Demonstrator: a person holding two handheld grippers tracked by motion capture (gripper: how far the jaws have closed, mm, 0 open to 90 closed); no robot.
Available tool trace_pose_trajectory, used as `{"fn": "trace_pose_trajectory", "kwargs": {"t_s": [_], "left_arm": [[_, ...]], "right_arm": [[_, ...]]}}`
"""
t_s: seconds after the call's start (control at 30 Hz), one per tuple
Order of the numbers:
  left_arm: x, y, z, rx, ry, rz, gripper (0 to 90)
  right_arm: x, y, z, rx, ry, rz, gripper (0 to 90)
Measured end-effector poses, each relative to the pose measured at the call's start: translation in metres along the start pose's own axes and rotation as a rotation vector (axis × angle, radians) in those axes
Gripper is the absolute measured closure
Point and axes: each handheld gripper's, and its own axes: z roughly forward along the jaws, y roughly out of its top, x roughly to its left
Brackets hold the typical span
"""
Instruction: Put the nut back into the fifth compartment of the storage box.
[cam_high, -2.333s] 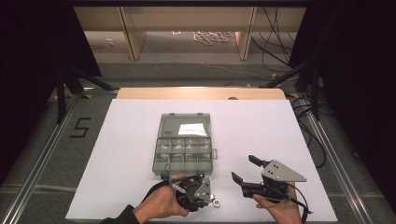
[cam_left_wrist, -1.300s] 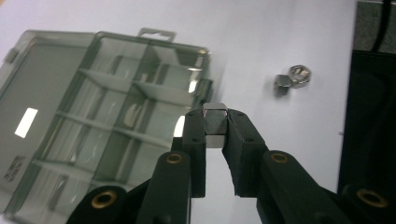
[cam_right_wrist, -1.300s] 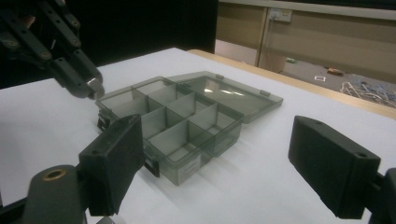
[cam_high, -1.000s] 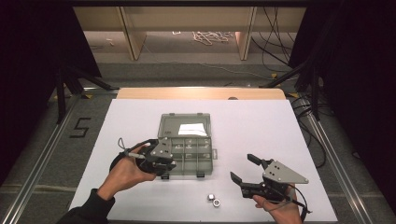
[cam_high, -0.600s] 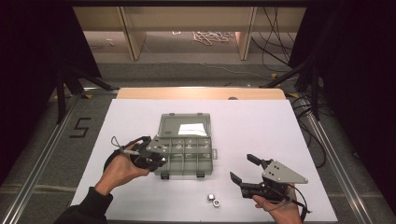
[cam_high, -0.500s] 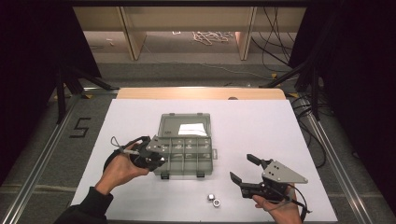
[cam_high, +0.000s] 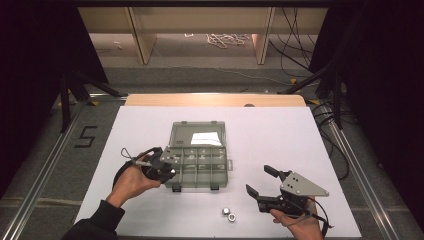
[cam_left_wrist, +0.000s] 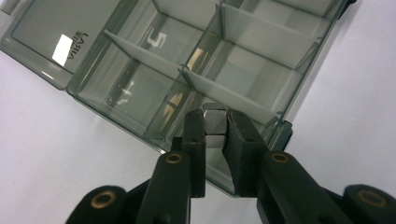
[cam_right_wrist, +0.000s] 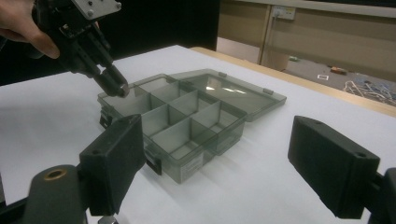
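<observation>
Left gripper: jaws clamped on a steel hex nut, held over the near-left corner compartment of the organiser box, tips pointing down into it. Right gripper: jaws wide apart with nothing between them, resting low near the front right of the white table, well apart from the box. Organiser box: smoky transparent plastic, lid folded flat open on the far side and bearing a white label, two latches on the near wall. Interior split by white dividers into two rows of compartments; those seen in the left gripper view and the right gripper view hold no parts. Loose stock: two further nuts lying touching on the table, in front of the box and just left of the right gripper.
</observation>
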Motion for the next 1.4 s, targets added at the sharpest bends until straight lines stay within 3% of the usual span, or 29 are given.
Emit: {"fn": "trace_pose_trajectory", "kwargs": {"t_s": [0.27,0.33,0.37,0.4,0.67,0.8,0.93,1.17,1.4], "left_arm": [[0.0,0.001,0.001,-0.003,-0.001,-0.002,79.1],[0.0,0.0,0.0,-0.013,0.002,0.0,77.2],[0.0,0.001,-0.001,-0.01,0.004,-0.014,75.3],[-0.001,0.0,-0.001,-0.046,0.01,-0.042,73.9],[-0.007,0.008,-0.013,-0.089,0.013,-0.037,62.2],[-0.015,0.014,-0.019,-0.125,-0.008,-0.055,49.7],[-0.028,0.019,-0.02,-0.146,-0.064,-0.063,44.8],[-0.051,0.024,-0.02,-0.167,-0.1,0.002,37.6],[-0.065,0.027,-0.021,-0.197,-0.119,0.019,36.8]], "right_arm": [[0.0,0.0,0.0,0.004,0.003,-0.001,19.3],[0.0,0.0,0.0,0.004,0.006,0.001,19.3],[0.0,0.0,0.0,0.005,0.006,0.0,19.3],[0.0,0.0,0.0,0.004,0.007,-0.001,19.2],[0.0,0.0,0.0,0.003,0.004,-0.003,19.3],[0.0,0.0,0.0,0.004,0.0,0.006,19.3],[0.0,0.0,0.0,0.002,-0.001,0.001,19.2],[-0.001,0.001,-0.001,0.002,0.001,-0.001,19.2],[-0.001,0.001,-0.001,0.005,-0.003,-0.002,19.2]]}}
